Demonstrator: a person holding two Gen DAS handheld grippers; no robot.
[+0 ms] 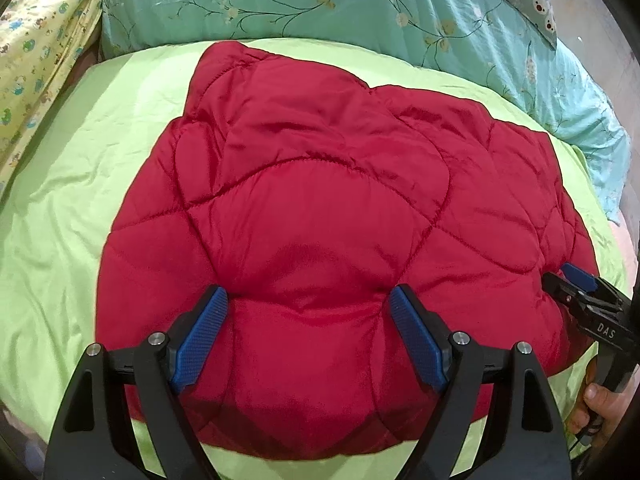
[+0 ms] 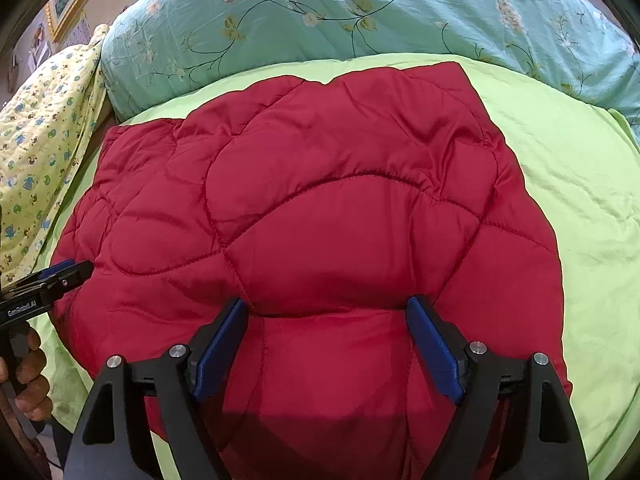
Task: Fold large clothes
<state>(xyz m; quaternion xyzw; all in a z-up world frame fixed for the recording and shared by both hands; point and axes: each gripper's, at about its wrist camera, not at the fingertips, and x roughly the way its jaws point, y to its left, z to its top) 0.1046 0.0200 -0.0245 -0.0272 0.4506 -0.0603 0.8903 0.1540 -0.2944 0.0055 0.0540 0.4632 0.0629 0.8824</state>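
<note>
A red quilted jacket (image 1: 328,208) lies folded in a puffy bundle on the lime green sheet (image 1: 72,208); it also fills the right wrist view (image 2: 320,216). My left gripper (image 1: 308,300) is open, its blue pads pressed down onto the jacket's near edge on either side of a bulge. My right gripper (image 2: 328,312) is open and presses the near edge the same way. The right gripper shows at the jacket's right edge in the left wrist view (image 1: 568,280), the left gripper at its left edge in the right wrist view (image 2: 72,272).
A teal floral quilt (image 1: 320,4) lies bunched along the far side of the bed, also in the right wrist view (image 2: 360,12). A yellow printed cloth (image 1: 36,60) hangs at the left. The green sheet (image 2: 580,200) extends right of the jacket.
</note>
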